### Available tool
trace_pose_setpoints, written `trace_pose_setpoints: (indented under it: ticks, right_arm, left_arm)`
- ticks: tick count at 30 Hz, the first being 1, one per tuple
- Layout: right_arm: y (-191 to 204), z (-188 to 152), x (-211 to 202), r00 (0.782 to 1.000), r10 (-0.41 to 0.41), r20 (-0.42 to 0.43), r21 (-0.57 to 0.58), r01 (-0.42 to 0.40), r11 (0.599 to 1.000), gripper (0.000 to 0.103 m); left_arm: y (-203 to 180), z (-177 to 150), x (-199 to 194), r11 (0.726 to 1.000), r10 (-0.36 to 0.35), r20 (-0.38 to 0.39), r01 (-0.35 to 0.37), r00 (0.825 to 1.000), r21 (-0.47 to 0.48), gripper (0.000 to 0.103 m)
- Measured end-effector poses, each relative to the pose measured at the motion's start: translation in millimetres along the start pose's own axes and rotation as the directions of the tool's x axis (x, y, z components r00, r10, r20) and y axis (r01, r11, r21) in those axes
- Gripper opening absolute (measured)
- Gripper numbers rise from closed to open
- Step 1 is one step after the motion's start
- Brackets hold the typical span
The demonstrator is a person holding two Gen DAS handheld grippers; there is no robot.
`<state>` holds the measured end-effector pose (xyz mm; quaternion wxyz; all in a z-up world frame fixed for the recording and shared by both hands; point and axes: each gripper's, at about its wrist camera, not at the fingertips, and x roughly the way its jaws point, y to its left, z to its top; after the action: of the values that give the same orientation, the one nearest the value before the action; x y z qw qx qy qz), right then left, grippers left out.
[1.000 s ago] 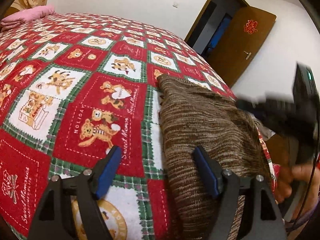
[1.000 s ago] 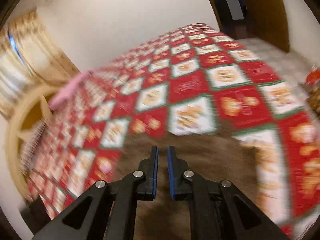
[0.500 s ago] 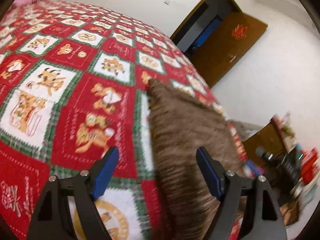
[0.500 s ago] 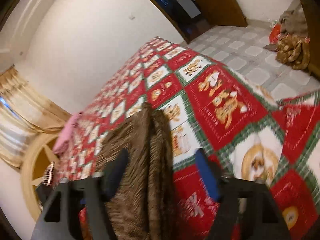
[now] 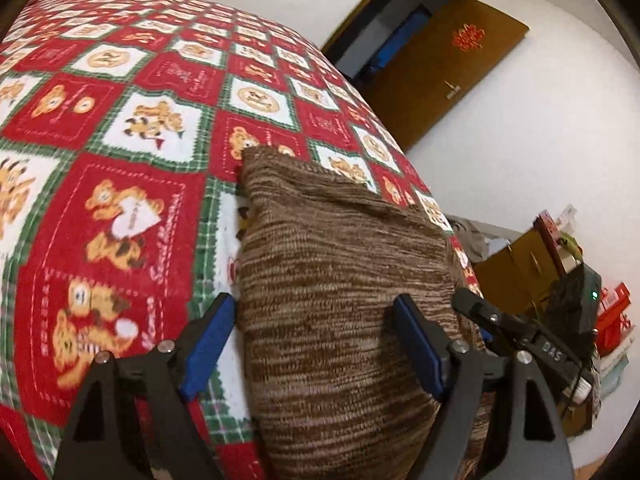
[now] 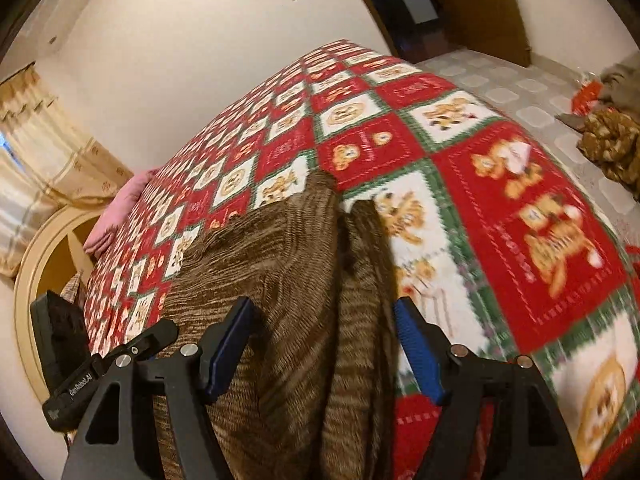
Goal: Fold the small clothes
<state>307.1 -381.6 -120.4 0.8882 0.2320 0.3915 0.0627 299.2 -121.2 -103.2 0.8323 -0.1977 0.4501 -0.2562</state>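
A brown striped knit garment [image 5: 340,292] lies folded on the red, white and green bear-patterned bedspread [image 5: 120,128], near the bed's near corner. My left gripper [image 5: 316,340] is open, its blue pads on either side of the garment's near end, holding nothing. In the right wrist view the garment [image 6: 280,280] shows a folded flap along its right side. My right gripper [image 6: 324,344] is open over the garment's near end and empty. The right gripper's body [image 5: 532,340] shows at the right edge of the left wrist view, and the left gripper's body [image 6: 100,372] shows at the left of the right wrist view.
A pink cloth [image 6: 120,208] lies at the bed's far end by a curtain [image 6: 44,160]. A brown door [image 5: 448,68] stands open beyond the bed. Boxes and clutter [image 5: 560,264] sit on the floor at the right. A brown patterned heap [image 6: 612,144] lies on the tiled floor.
My right gripper has gone from shut to open and swung round to face along the garment. My left gripper stayed open and moved right, over the garment's near end.
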Motion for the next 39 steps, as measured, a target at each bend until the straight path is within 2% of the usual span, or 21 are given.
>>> trace_pose_setpoints:
  ticks: [2,4,7,8,9,10,11,14,16,19,23,28,39]
  right_arm:
    - [-4,4,0,1.000,0.009,-0.007,-0.020,-0.009,1.000,0.073]
    - [-8,5,4,0.999,0.037,-0.006,-0.015,-0.037,0.999,0.073]
    - [-5,3,6,0.999,0.046,-0.011,-0.040,-0.047,0.998,0.071]
    - [-1,3,9,0.999,0.036,-0.018,-0.067,-0.038,0.997,0.060]
    - [4,2,11,0.999,0.022,-0.027,-0.097,-0.024,0.995,0.052]
    - [12,0,14,0.999,0.011,-0.039,-0.132,-0.016,0.991,0.043]
    - [17,-3,15,0.999,0.000,-0.035,-0.157,-0.006,0.988,0.036]
    - [30,-11,11,0.999,-0.053,-0.004,-0.218,0.051,0.975,0.031]
    - [45,-17,4,0.994,-0.106,0.035,-0.271,0.111,0.956,0.030]
    - [63,-27,-15,0.986,-0.134,0.098,-0.310,0.158,0.937,0.029]
    - [94,-48,-50,0.971,-0.141,0.193,-0.346,0.202,0.916,0.029]
    - [121,-70,-92,0.959,-0.099,0.265,-0.333,0.187,0.924,0.029]
    - [159,-118,-159,0.946,-0.036,0.323,-0.283,0.133,0.950,0.029]
  left_arm:
    - [1,9,5,1.000,-0.012,-0.026,0.012,1.000,0.025,0.078]
    - [1,12,11,0.999,0.007,-0.044,-0.005,0.999,0.050,0.073]
    - [-10,6,16,0.992,0.061,-0.009,-0.059,0.998,0.110,0.072]
    - [-17,1,18,0.983,0.101,0.013,-0.102,0.995,0.155,0.071]
    - [-22,-2,19,0.975,0.126,0.023,-0.128,0.992,0.183,0.065]
    - [-24,-2,18,0.972,0.128,0.029,-0.131,0.991,0.194,0.053]
    - [-23,-1,16,0.974,0.121,0.032,-0.125,0.992,0.188,0.046]
    - [-22,-2,10,0.978,0.129,0.054,-0.136,0.990,0.155,0.033]
    - [-33,-9,2,0.960,0.170,0.095,-0.186,0.981,0.207,0.027]
    - [-50,-18,-14,0.928,0.215,0.149,-0.250,0.965,0.277,0.027]
    - [-54,-22,-45,0.934,0.196,0.199,-0.244,0.960,0.259,0.027]
    - [-62,-30,-80,0.930,0.192,0.252,-0.258,0.948,0.263,0.027]
    - [-69,-58,-143,0.929,0.169,0.277,-0.247,0.946,0.277,0.027]
